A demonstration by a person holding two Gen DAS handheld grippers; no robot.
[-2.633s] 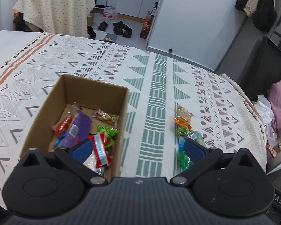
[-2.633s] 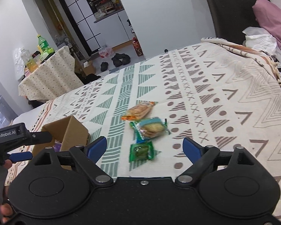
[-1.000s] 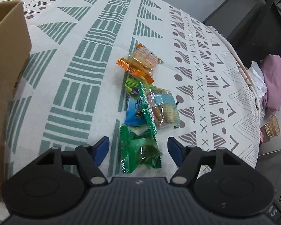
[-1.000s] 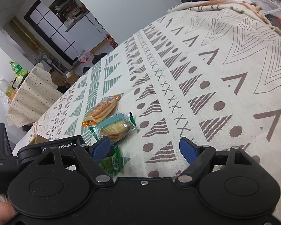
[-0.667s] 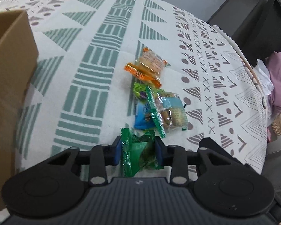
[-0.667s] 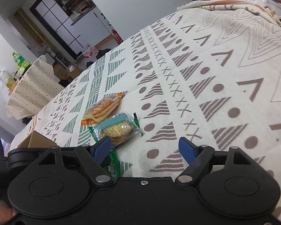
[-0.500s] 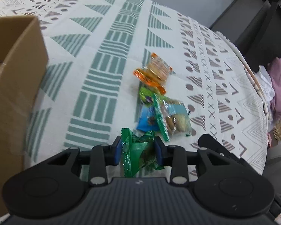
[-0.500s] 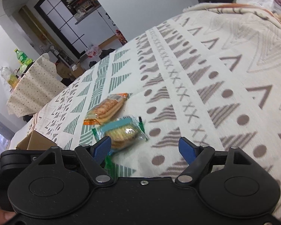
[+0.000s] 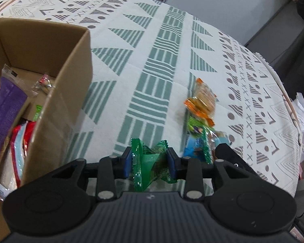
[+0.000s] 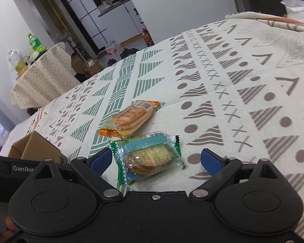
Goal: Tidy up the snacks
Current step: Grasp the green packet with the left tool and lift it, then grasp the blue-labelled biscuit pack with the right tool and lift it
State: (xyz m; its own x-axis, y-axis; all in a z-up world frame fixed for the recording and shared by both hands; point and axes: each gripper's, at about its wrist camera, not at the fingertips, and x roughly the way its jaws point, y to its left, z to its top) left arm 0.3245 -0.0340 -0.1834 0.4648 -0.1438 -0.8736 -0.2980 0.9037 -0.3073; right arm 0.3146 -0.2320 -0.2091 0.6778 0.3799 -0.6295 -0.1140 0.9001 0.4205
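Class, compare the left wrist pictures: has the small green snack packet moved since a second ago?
Yes. The green packet, then lying on the cloth below the blue cracker pack, is now clamped in the left gripper and carried left toward the cardboard box.

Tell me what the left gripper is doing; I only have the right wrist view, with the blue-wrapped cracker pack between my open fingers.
Observer: The left gripper is shut on a crinkled green foil snack packet, lifted off the patterned tablecloth.
Operator: Report where the box is from there.
Observer: The open brown cardboard box sits to the left of the left gripper.
Operator: Say what is inside it.
Observer: A purple packet and a red-and-white packet lie inside; your view shows only the box's outside.
Operator: Check the right gripper.
Observer: From the left view only a black part of it shows, beside the blue-wrapped cracker pack.
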